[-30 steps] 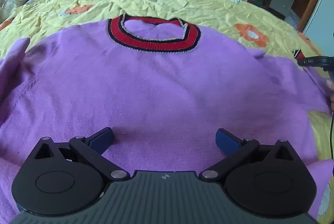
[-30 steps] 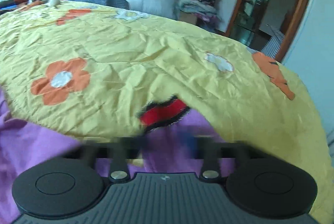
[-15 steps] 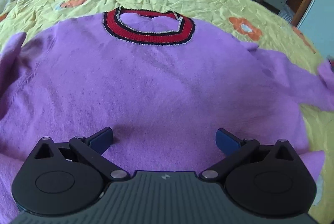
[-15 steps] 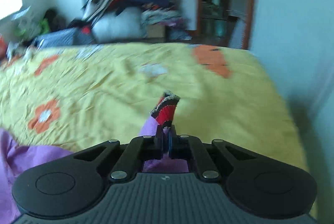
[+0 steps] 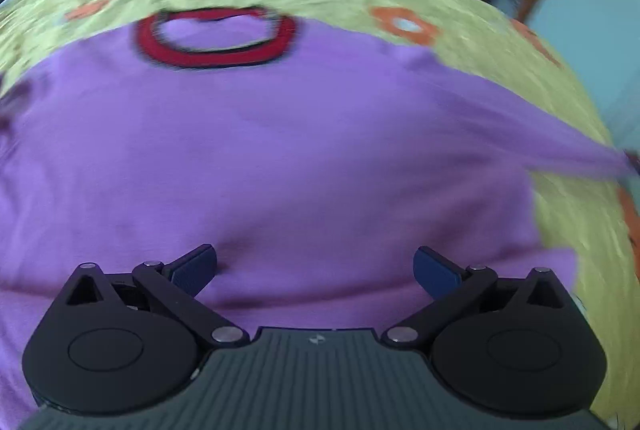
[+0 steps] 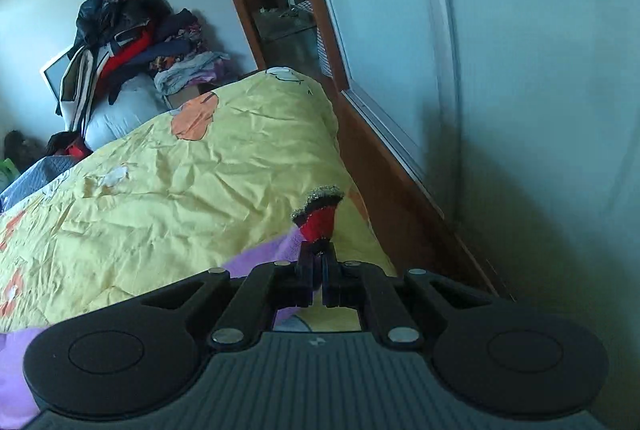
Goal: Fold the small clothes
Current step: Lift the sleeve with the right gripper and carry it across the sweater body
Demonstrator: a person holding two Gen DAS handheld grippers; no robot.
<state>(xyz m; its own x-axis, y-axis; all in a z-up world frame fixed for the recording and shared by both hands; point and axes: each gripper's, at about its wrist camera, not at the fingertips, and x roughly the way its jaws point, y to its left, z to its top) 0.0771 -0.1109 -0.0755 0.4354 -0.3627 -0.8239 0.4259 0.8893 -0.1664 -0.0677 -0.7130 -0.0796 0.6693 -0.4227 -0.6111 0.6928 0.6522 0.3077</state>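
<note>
Sweater [image 5: 280,157] flat under left gripper [image 5: 315,268], spread wide; right gripper [image 6: 319,258] clamped on sleeve cuff [image 6: 318,218].

Your left hand-held gripper [image 5: 315,270] hangs with jaws spread wide, pointing toward twelve o'clock; your right hand-held gripper [image 6: 319,262] is clamped tight.

Wall [image 6: 520,69] close beside bed edge; bare bedspread [image 6: 180,189] leftward.
</note>
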